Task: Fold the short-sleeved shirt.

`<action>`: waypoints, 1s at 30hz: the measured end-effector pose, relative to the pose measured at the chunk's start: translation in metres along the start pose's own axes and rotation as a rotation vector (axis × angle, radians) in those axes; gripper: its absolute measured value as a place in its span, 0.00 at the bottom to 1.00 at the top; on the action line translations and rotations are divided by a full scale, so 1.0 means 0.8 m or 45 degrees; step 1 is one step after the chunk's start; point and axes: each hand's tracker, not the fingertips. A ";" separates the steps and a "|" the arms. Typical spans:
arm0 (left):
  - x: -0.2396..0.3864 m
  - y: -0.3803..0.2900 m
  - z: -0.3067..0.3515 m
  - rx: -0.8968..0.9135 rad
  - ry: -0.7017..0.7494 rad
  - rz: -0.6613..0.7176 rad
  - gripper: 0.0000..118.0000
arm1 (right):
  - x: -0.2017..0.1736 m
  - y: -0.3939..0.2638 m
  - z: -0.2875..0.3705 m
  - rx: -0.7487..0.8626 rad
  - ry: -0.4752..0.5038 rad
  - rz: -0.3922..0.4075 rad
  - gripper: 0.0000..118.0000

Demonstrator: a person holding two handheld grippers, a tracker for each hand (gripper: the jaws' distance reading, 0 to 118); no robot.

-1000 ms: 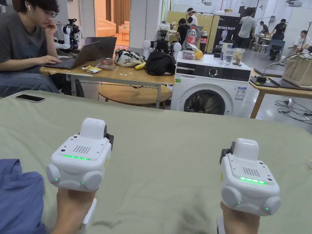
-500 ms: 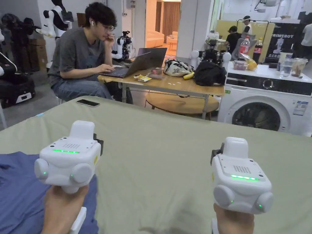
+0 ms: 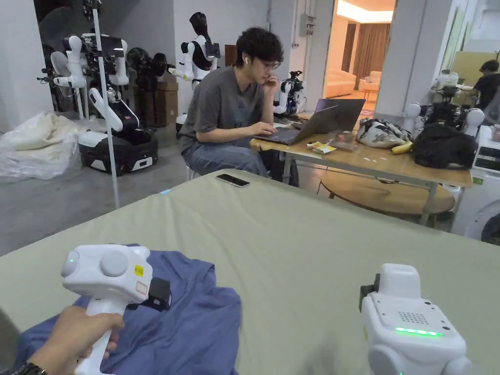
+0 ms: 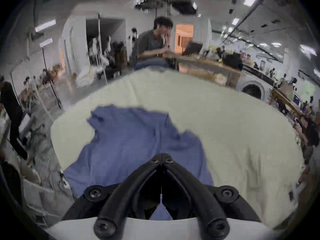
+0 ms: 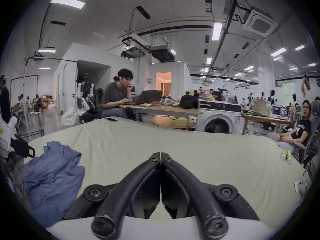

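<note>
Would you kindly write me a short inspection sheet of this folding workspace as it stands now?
Surface: green sheet, lightly wrinkled, covering the work surface.
Job's things: blue shirt, crumpled and unfolded, at the near left of the sheet.
Clutter: phone at the sheet's far edge; small green and white items at its right edge.
Grippers: left tool shut, empty, above the shirt; right tool shut, empty, over bare sheet.
Cables: nothing seen.
Surroundings: person at a laptop on a wooden table; washing machine; robots on the floor at left.
</note>
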 end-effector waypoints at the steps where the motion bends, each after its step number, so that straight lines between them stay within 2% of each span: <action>1: -0.007 0.001 -0.010 -0.015 -0.009 0.011 0.01 | 0.000 -0.004 -0.002 -0.011 0.002 0.004 0.00; 2: -0.010 0.004 -0.021 -0.042 -0.010 0.034 0.15 | 0.000 -0.007 -0.004 -0.026 0.001 0.010 0.00; 3: -0.011 0.004 -0.030 -0.061 -0.003 0.043 0.41 | 0.001 -0.010 -0.004 -0.035 0.001 0.015 0.00; 4: -0.013 0.004 -0.043 -0.080 -0.008 0.048 0.58 | 0.003 -0.012 -0.005 -0.043 -0.003 0.018 0.00; 5: -0.014 0.003 -0.059 -0.119 -0.028 0.057 0.56 | 0.006 -0.015 -0.006 -0.052 -0.003 0.023 0.00; 9: -0.008 -0.016 -0.129 -0.281 0.047 -0.001 0.57 | 0.018 -0.025 -0.016 -0.074 -0.021 0.047 0.00; 11: 0.012 -0.031 -0.122 -0.129 0.123 -0.142 0.62 | 0.023 -0.028 -0.018 -0.085 -0.028 0.056 0.00; 13: 0.030 -0.037 -0.124 -0.099 0.200 -0.201 0.64 | 0.029 -0.029 -0.018 -0.087 -0.044 0.061 0.00; 16: 0.044 -0.054 -0.109 -0.015 0.149 -0.264 0.66 | 0.035 -0.027 -0.015 -0.092 -0.055 0.054 0.00; 18: 0.049 -0.057 -0.106 0.014 0.192 -0.271 0.63 | 0.038 -0.030 -0.015 -0.098 -0.057 0.051 0.00; 19: 0.039 -0.054 -0.109 0.027 0.227 -0.261 0.55 | 0.039 -0.031 -0.015 -0.102 -0.064 0.051 0.00; 21: 0.034 -0.055 -0.103 0.027 0.169 -0.222 0.33 | 0.045 -0.033 -0.013 -0.107 -0.068 0.049 0.00; 22: 0.033 -0.052 -0.096 0.038 0.162 -0.217 0.06 | 0.045 -0.032 -0.005 -0.106 -0.074 0.045 0.00; 23: 0.027 -0.046 -0.092 0.076 0.139 -0.191 0.00 | 0.048 -0.031 -0.003 -0.106 -0.079 0.043 0.00; 30: 0.048 0.018 0.007 0.344 -0.006 -0.107 0.00 | 0.079 -0.017 0.010 -0.083 -0.116 0.015 0.00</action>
